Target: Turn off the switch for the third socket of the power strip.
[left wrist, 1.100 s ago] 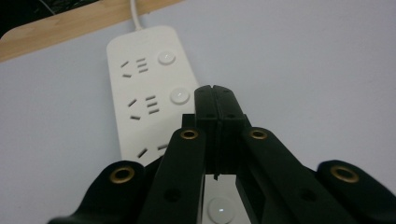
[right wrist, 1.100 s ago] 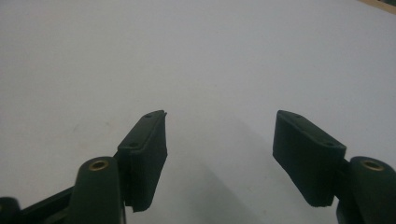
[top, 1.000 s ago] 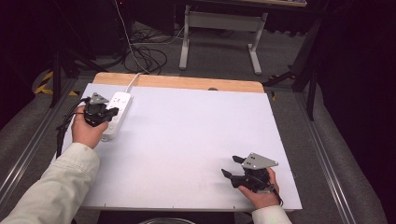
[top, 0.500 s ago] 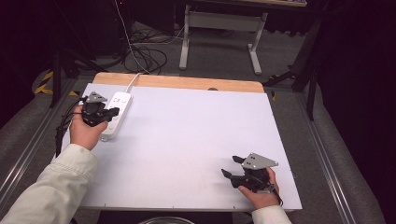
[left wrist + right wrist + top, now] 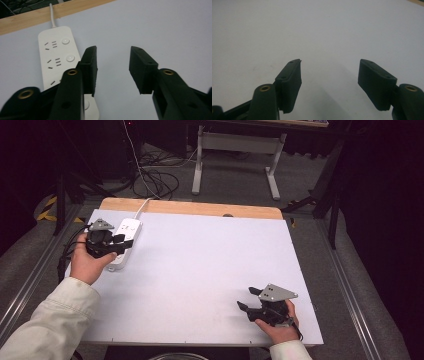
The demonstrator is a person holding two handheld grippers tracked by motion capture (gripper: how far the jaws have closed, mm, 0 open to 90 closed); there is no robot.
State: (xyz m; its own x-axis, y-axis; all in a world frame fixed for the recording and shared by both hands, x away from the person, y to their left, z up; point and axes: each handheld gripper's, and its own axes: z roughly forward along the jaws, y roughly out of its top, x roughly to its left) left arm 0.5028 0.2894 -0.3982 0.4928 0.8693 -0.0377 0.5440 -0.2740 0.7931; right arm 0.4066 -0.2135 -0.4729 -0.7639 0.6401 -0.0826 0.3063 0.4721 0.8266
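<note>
A white power strip (image 5: 126, 241) with round buttons lies at the table's far left, its cord running off the back edge. My left gripper (image 5: 121, 243) hovers over the strip's near end, open and empty. In the left gripper view the power strip (image 5: 56, 56) lies under and beyond the left jaw, with bare table between the jaws around my left gripper (image 5: 113, 67). Near the front right corner my right gripper (image 5: 246, 299) rests low over the table, open, pointing left. In the right gripper view my right gripper (image 5: 329, 75) has only white table between its jaws.
The white table top (image 5: 210, 260) has a wooden strip (image 5: 200, 209) along its far edge. Behind it on the floor are coiled cables (image 5: 155, 177) and a grey stand's legs (image 5: 235, 157). Metal rails run along both sides of the table.
My left gripper has shifted slightly toward the near side along the power strip. The right gripper has stayed put.
</note>
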